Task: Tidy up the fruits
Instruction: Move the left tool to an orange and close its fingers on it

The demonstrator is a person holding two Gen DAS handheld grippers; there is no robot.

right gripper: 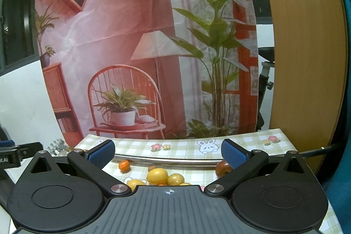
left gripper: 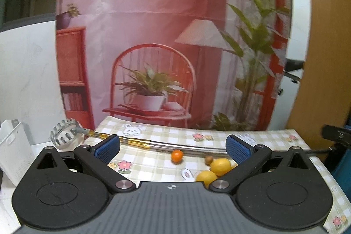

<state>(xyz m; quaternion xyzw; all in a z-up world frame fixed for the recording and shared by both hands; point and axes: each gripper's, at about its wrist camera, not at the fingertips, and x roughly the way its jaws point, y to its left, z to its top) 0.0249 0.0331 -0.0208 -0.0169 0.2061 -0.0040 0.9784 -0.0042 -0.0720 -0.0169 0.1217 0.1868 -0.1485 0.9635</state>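
The fruits lie loose on the checked cloth of the counter (right gripper: 241, 142), bunched near its front edge. In the right wrist view a cluster of yellow lemons (right gripper: 157, 176) sits low at centre, between and just below the blue fingers, at about 6 o'clock from the right gripper (right gripper: 167, 154). A small orange (right gripper: 124, 166) lies apart at 8 o'clock, close under the left-hand finger, and a reddish-brown fruit (right gripper: 222, 168) sits at 4 o'clock, partly hidden behind the other finger. A long metal rod (right gripper: 166, 160) runs crosswise just behind them all.

From the left gripper (left gripper: 172, 147) the same lemons (left gripper: 220, 166) lie off at 4 to 5 o'clock, by its right-hand finger, with the orange (left gripper: 176, 155) nearly straight below its centre.

Both pairs of fingers stand spread wide and hold nothing. The right gripper looks better lined up on the lemon cluster; the left on the orange. No bowl or basket for the fruit shows clearly, though a white slotted bin (left gripper: 13, 146) stands at 9 o'clock.
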